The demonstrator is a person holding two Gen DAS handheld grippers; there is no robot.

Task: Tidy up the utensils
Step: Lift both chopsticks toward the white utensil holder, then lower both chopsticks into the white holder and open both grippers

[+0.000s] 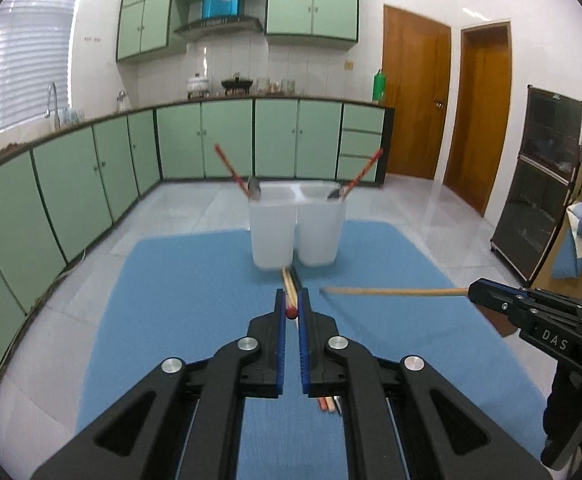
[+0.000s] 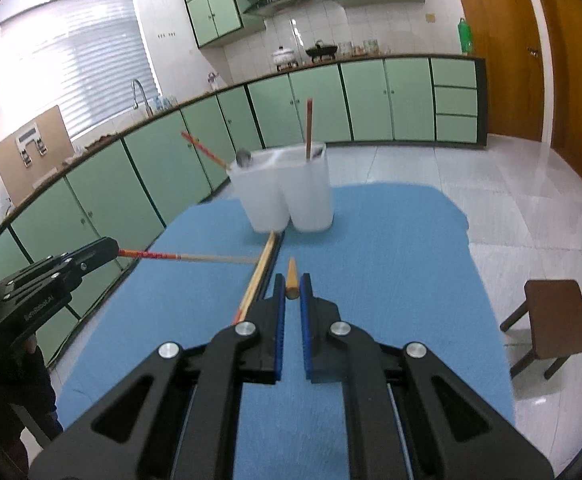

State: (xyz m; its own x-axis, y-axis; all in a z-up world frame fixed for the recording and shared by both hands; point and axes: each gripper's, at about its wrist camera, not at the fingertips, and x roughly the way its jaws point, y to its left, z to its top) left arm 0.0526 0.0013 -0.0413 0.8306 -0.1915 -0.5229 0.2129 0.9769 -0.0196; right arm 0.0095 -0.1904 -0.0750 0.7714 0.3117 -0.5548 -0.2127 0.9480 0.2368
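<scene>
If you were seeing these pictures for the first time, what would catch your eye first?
Probably the two black grippers, left and right, each shut on a wooden chopstick: left's, right's. Beyond them, a translucent white two-compartment utensil holder with utensils already inside stands at the far edge of the blue table mat.

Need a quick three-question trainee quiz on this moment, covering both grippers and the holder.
1. True or false: the left gripper is shut on a chopstick.
2. What does the right gripper hold? A) a spoon B) a chopstick C) nothing
3. Fill in: the white holder stands at the far end of the blue ____.

Key: 1 true; 2 B; 3 mat. More chopsticks still lie on the mat in front of the holder.
</scene>
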